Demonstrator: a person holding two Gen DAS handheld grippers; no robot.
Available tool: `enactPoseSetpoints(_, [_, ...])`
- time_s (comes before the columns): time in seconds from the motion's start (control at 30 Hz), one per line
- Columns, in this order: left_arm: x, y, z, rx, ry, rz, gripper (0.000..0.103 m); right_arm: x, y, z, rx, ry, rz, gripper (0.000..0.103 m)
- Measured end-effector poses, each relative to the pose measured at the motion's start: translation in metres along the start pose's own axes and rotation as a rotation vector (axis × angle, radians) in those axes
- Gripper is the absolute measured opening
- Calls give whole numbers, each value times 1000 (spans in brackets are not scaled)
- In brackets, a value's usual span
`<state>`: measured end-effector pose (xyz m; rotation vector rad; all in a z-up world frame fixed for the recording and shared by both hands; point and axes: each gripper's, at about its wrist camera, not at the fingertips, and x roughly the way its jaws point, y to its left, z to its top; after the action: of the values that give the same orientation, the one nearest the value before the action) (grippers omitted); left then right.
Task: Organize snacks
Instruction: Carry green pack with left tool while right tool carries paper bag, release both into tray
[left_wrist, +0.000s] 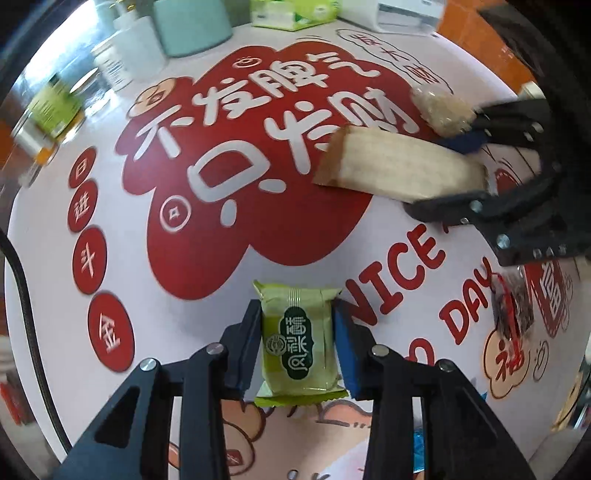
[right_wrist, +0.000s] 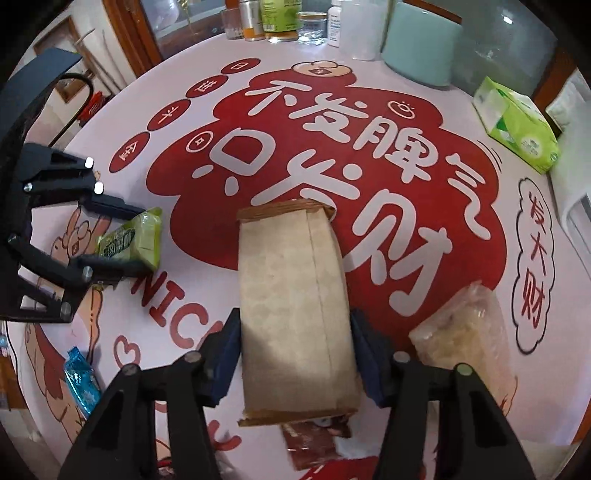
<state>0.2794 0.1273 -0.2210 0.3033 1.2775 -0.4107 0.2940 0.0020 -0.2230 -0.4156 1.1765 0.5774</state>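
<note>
On the printed round table (left_wrist: 229, 266), the left gripper (left_wrist: 297, 343) pinches a light, crushable green snack packet (left_wrist: 298, 341) across its middle, while the right gripper (right_wrist: 295, 360) clamps the stiffer kraft-paper pouch (right_wrist: 295, 314) at its lower sides.

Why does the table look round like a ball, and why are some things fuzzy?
Left wrist view: the fisheye lens bends the tablecloth into a dome, the jars at the left edge are smeared by blur, and the green snack is sharp. Right wrist view: same bulging, the beige packet has a shadow across its lower part, and the corners go dark.
</note>
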Motion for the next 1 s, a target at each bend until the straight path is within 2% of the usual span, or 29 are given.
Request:
enactPoseSetpoints(0.13, [-4,-4,-12,-83,11,15,36,-9,0,-16,68,-45,16,55])
enactPoseSetpoints(0.23, [-17,-11,-26,-174,10,-26,36,-23,3,-33,128,-94,17,55])
enactPoseSetpoints(0.4, [-73,-48,-48,-231,-124,-62,36,-65,16,-70,209,-198,25,55])
enactPoseSetpoints(0.63, [-146,-120,-65,-220,-281,-120,36,-136,37,-137,336,-338,54,55])
enactPoseSetpoints(0.77, [-172,-162,-64,-209,-327,-171,36,-173,41,-179,407,-401,57,55])
enactPoseSetpoints(1.0, [-201,-238,-32,-109,-378,-251,36,-231,18,-241,490,-497,-50,55])
